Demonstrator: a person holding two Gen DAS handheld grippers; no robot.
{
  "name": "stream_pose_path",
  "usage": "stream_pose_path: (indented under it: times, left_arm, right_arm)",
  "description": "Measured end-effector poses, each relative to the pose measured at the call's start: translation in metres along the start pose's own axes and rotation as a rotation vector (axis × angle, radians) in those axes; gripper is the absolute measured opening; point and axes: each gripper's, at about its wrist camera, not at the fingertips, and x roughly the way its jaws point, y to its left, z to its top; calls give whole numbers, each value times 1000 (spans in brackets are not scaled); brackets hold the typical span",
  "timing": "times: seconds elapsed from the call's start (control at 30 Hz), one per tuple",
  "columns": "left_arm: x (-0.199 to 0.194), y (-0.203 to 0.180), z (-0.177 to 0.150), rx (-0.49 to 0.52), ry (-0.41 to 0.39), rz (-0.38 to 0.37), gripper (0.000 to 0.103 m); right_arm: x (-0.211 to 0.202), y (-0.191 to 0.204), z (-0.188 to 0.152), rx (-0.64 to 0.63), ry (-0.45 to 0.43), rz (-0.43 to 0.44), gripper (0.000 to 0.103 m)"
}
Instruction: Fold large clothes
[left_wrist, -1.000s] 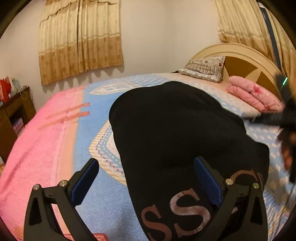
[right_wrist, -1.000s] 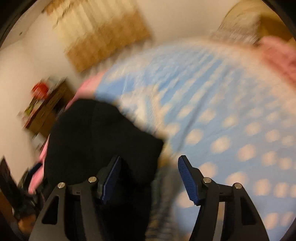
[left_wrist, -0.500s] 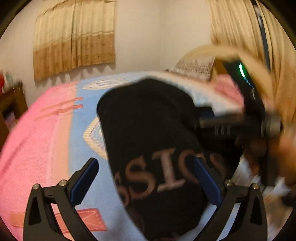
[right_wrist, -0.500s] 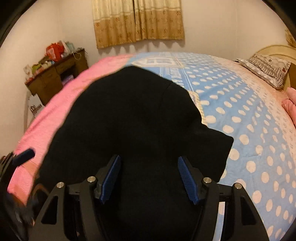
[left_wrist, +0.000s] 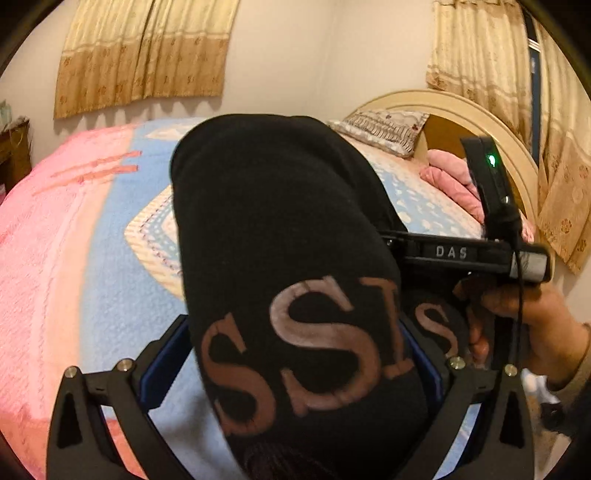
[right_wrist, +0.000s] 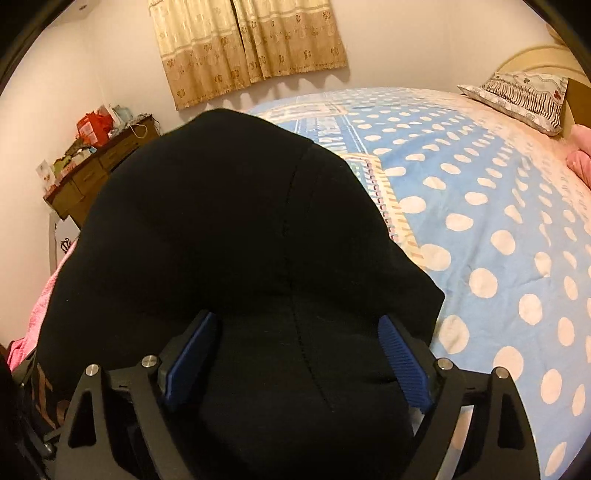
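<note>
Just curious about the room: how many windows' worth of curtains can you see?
2: one curtain on the far wall beyond the bed, another curtain beside the headboard. More may be hidden.

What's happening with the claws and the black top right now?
Right claw opening, black top between its pads. Left claw wide, the top draped between. Top lies on bed. Nothing blocking.

place: bedroom in a home | shows it: big bed (right_wrist: 480, 206), pillow (right_wrist: 524, 96), headboard (left_wrist: 480, 118), curtains (right_wrist: 251, 48), wooden dresser (right_wrist: 96, 166)
</note>
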Motion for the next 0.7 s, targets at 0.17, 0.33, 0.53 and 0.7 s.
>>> stream_pose_path:
  times: [0.17,0.33,0.53,0.7]
  left_arm:
    - [-67,-2,7,59,-208,103,103]
    - [-54,36,20,-105,-145,29,103]
    - [2,67,21,-338,41,-163,103]
    - [13,53,29,-265,69,-139,103]
  right_arm:
    - [-28,-3,-7,8,-87,62,93]
    - [-42,-7,-14,7,-126,102,94]
    - [-41,-20,-17,72,-95,115,96]
    - [-33,-36,-27,156,-60,166,99]
